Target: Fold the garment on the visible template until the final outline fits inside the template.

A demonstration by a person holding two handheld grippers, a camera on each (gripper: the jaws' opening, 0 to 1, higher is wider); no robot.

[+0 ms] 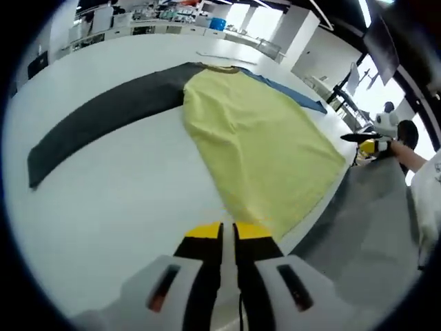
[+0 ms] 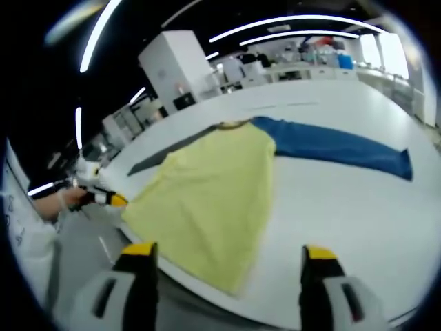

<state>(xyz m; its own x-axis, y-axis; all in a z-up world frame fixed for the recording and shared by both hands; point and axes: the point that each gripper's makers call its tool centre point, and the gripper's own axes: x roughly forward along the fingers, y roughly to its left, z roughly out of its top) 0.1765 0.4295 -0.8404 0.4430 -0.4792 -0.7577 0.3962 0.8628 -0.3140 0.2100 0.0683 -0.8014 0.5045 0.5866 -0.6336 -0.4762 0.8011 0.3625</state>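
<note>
A garment lies flat on the white table [image 1: 124, 200], with a yellow body [image 1: 258, 148], a dark grey sleeve [image 1: 103, 117] stretched one way and a blue sleeve [image 1: 293, 93] the other. My left gripper [image 1: 228, 231] is shut with nothing in it, hovering near the table's edge just short of the yellow hem. In the right gripper view the yellow body [image 2: 207, 196] reaches the near table edge, and the blue sleeve [image 2: 344, 148] runs off to the right. My right gripper [image 2: 229, 252] stands open above that hem, holding nothing.
The right gripper [image 1: 375, 141] shows beyond the table corner in a person's hand, and the left gripper [image 2: 103, 198] shows at the other corner. Grey floor [image 1: 372, 227] lies past the table edge. Benches with equipment [image 1: 158, 14] and a white cabinet [image 2: 179, 65] stand behind.
</note>
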